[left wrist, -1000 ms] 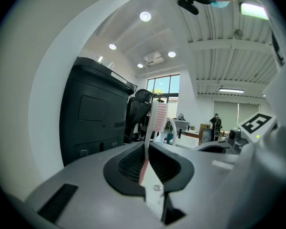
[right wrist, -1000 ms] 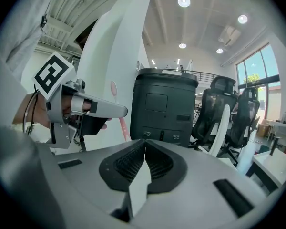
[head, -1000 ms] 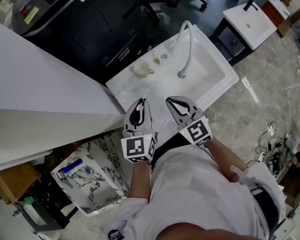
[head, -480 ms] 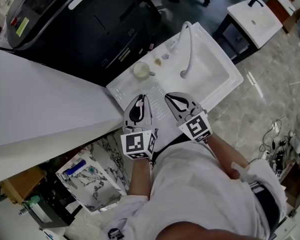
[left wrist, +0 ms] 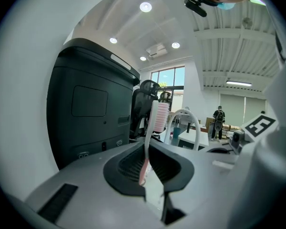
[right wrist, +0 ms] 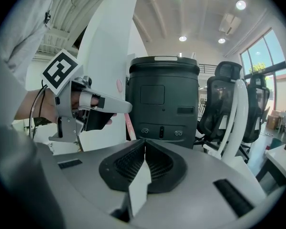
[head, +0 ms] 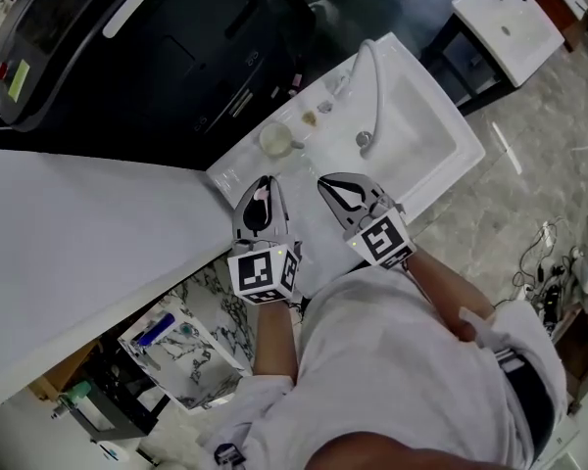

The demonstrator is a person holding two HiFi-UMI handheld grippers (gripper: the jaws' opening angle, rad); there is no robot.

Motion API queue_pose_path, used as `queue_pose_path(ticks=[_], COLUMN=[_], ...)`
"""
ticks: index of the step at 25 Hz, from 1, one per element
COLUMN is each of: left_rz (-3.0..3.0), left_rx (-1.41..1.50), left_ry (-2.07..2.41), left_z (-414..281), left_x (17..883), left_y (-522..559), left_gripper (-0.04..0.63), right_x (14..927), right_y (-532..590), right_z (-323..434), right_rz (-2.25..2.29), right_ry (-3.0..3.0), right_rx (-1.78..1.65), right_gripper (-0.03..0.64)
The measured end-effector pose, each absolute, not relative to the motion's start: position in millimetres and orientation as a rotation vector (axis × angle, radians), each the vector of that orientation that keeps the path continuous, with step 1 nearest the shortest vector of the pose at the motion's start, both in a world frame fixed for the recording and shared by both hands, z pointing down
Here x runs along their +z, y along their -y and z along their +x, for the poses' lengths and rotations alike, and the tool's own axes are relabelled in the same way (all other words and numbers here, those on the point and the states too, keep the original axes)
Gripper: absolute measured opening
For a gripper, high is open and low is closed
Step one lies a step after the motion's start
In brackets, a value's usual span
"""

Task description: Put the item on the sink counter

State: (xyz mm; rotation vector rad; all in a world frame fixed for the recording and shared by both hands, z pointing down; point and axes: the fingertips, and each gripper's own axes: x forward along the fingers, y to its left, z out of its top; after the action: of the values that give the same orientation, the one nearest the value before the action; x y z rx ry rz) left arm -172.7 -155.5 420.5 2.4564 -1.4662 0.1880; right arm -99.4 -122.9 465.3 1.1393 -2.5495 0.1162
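Clamping the pink toothbrush [left wrist: 148, 142] upright by its handle, the left gripper [head: 262, 196] hangs at 6 o'clock of the cup [head: 274, 138] over the sink counter [head: 309, 169], right gripper [head: 331, 186] jaws pressed together w/ nothing btwn, so only the set-down & release look left.

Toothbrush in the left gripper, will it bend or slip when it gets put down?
The toothbrush looks thin and light, so it probably flexes only a little. The left gripper pinches just its lower handle, so it might pivot. On the smooth sink counter it could slide or roll.
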Motion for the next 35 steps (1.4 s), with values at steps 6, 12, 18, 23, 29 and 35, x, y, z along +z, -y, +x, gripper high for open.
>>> queue_pose_path(ticks=[6, 12, 18, 23, 29, 35], left_rz=[2.414, 2.385, 2.354, 2.345, 2.335, 2.315], left_rx=[0.254, 0.301, 0.323, 0.319, 0.292, 0.287], left_ry=[1.475, 1.475, 1.485, 1.495, 1.500, 1.509], left_z=[-174.5, -170.9, -170.2, -170.5, -170.3, -176.1], left_x=[435.7, 449.2, 460.7, 462.2, 464.2, 472.9], left_y=[171.5, 185.8, 195.5, 204.1, 220.4, 236.4], left_gripper=[0.034, 0.034, 0.034, 0.034, 0.034, 0.034], right_x=[484.6, 505.6, 522.7, 539.3, 550.0, 560.3], right_y=[126.9, 136.3, 146.7, 149.8, 150.9, 155.5], right_z=[-103.7, -106.4, -108.3, -113.9, -117.6, -120.3], right_rz=[1.061, 1.008, 0.972, 0.928, 0.891, 0.901], right_ry=[2.566, 2.581, 2.595, 2.596, 2.579, 2.574], right_rx=[0.175, 0.233, 0.271, 0.313, 0.340, 0.383], right_gripper=[0.005, 0.005, 0.005, 0.005, 0.005, 0.005])
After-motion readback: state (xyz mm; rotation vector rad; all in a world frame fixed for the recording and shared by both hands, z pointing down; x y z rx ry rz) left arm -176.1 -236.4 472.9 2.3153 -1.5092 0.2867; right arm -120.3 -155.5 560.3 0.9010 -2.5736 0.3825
